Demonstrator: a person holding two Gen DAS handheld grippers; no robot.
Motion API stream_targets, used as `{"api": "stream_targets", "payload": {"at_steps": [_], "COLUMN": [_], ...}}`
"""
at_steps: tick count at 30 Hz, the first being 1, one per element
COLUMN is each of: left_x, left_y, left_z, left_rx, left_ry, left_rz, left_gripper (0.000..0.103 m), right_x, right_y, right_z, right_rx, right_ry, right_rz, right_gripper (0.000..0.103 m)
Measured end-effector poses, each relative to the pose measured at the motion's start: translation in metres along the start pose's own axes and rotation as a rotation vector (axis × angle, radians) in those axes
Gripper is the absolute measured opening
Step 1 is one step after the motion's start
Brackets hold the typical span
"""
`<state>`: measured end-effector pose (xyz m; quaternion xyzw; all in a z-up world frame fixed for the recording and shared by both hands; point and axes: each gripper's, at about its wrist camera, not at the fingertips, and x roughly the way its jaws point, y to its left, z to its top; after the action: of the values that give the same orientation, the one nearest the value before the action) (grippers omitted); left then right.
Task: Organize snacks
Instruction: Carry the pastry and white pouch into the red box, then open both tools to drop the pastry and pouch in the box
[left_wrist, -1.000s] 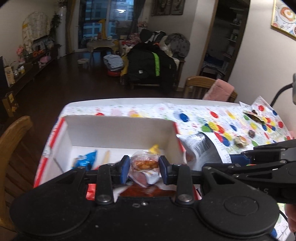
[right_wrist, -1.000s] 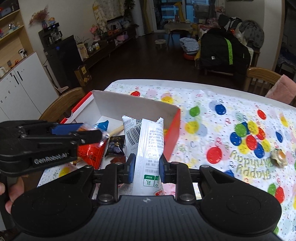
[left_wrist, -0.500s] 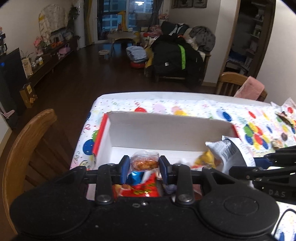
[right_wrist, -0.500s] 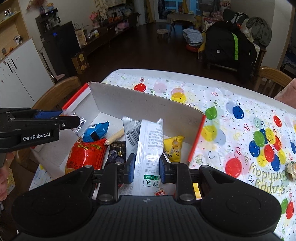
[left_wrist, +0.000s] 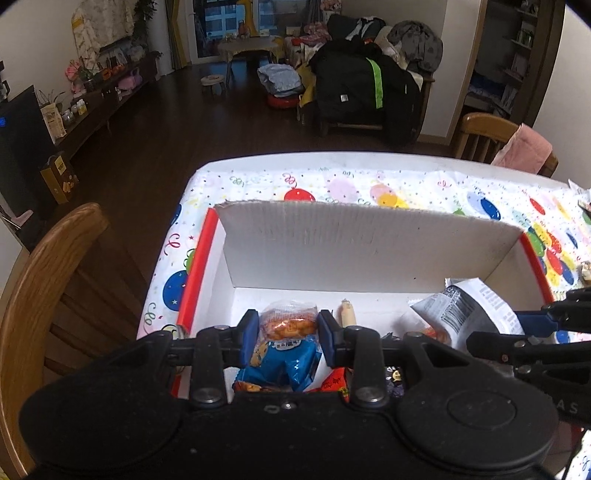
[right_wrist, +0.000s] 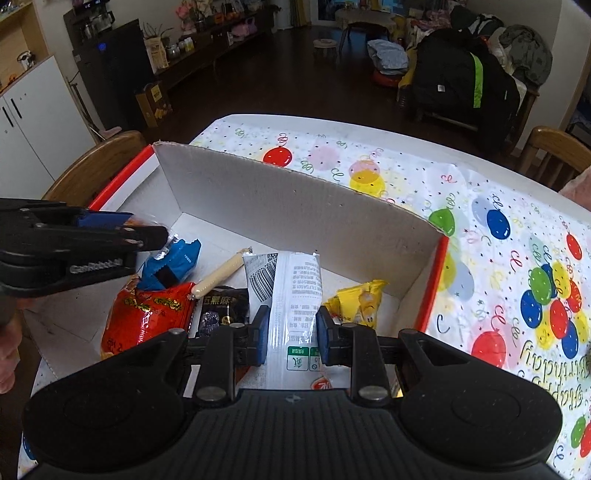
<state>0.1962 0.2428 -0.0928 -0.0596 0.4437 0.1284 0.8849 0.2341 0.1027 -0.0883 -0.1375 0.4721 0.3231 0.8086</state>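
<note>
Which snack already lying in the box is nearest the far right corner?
The yellow packet. It lies alone by the box's right wall; the red, blue and black packets sit further left.

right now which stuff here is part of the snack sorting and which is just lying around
Job:
- clear pastry packet in left tool
- white packet in right tool
- box
- red bag
- yellow packet

Lying about:
- wooden chair
- black coat

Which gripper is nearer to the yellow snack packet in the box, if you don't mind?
Right. The right gripper is just beside the yellow snack packet; the left gripper hangs across the box.
</note>
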Motion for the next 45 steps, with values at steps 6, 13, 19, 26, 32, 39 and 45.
{"api": "stream_targets", "payload": {"at_steps": [6,13,19,26,32,39,45], "left_x": [0.012,0.017,0.014,0.000,-0.012,-0.031,-0.052], "left_y": [-0.006,-0.011,-0.010,-0.019,-0.013,-0.008,-0.010], "left_z": [-0.004,-0.009,-0.011,-0.011,-0.011,-0.014,-0.017], "left_rx": [0.017,0.031,0.007,0.028,0.006,-0.009,-0.012], "left_ry": [0.047,0.090,0.104,0.065,0.045,0.014,-0.028], "left_rz": [0.004,0.011,-0.010,-0.003,0.005,0.008,0.010], "left_gripper": [0.033,0.039,0.048,0.071,0.074,0.083,0.091], "right_x": [0.002,0.000,-0.005,-0.019,-0.033,-0.047,-0.065], "right_y": [0.000,-0.002,-0.005,-0.006,-0.006,-0.008,-0.012], "right_z": [0.003,0.004,0.001,-0.001,-0.002,-0.007,-0.016], "right_rx": [0.001,0.010,0.017,0.021,0.022,0.026,0.050], "right_ry": [0.009,0.011,0.003,-0.038,-0.071,-0.082,-0.104], "right_rz": [0.004,0.009,0.008,-0.001,0.006,0.013,0.040], "right_gripper": [0.025,0.025,0.027,0.061,0.069,0.070,0.075]}}
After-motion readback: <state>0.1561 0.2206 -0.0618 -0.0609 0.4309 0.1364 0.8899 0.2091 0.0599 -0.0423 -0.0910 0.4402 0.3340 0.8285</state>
